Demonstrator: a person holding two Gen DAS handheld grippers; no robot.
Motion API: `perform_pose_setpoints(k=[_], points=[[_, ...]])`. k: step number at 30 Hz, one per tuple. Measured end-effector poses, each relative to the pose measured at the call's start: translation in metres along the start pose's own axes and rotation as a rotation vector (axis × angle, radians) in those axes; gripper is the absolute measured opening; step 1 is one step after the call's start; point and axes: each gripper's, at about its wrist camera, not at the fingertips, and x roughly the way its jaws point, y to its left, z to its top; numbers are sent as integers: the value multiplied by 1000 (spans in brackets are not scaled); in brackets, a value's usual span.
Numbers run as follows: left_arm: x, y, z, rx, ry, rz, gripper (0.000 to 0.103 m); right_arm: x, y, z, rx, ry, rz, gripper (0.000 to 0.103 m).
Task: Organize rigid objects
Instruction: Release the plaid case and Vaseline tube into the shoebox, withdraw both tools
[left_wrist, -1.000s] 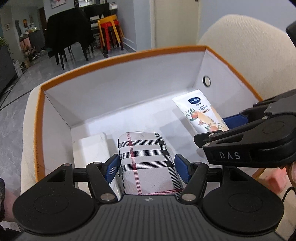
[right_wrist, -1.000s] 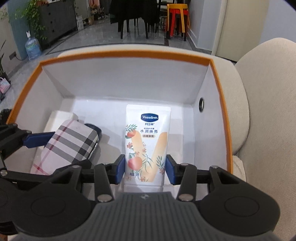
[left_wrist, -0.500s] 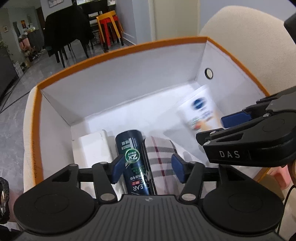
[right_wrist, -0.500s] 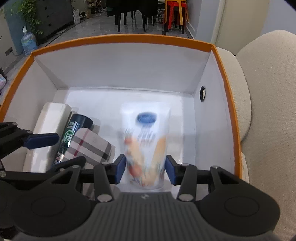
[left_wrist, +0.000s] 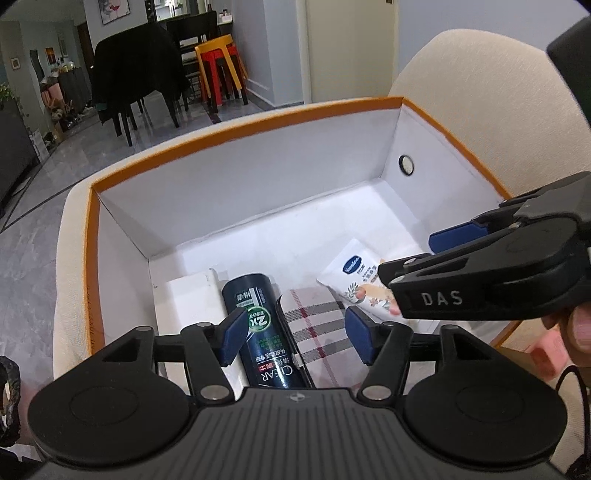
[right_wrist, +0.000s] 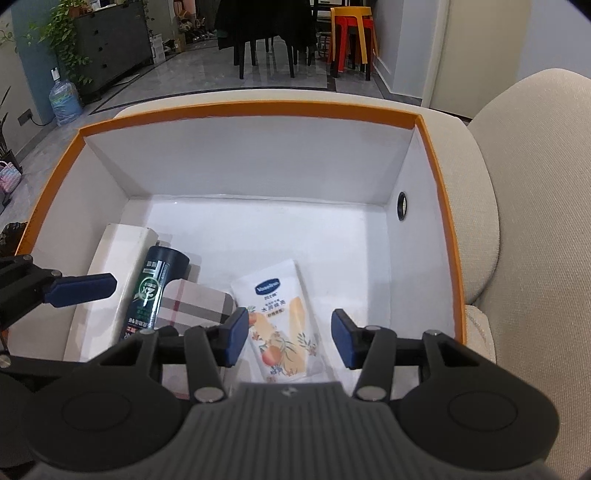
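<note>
I count four things in the box (right_wrist: 66, 158): one white carton (right_wrist: 114, 258), one dark bottle (right_wrist: 151, 291), one checked case (right_wrist: 195, 306) and one white tube (right_wrist: 280, 317). There is one box, white inside with an orange rim, and it sits on a cream sofa (right_wrist: 517, 221).

I hold two tongs. My left tongs (left_wrist: 293, 334) are apart and hold nothing. They hang above the bottle (left_wrist: 264, 328) and the checked case (left_wrist: 317, 332), and the blue pads have just been opening a bit. My right tongs (right_wrist: 290, 338) are apart too, just been opening, and nothing is pinched in them. The tube lies flat on the box floor under the gap between their pads.

In the box, the carton lies by the left wall. The bottle lies next to it, touching. The checked case lies next to the bottle. The tube (left_wrist: 360, 277) lies just right of the case.
</note>
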Motion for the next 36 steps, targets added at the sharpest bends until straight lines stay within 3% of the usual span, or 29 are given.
perform_pose_setpoints(k=[18,26,36], points=[[-57,1,-14,-38,-100,-10,74,-39,0,-1,11,-81,26,51],[-97,8,-27,-64,-142,-2,75,-76,7,-1,16,-137,56,51],[-142,23,-54,-125,-204,0,80,-119,17,-46,3,-123,40,52]])
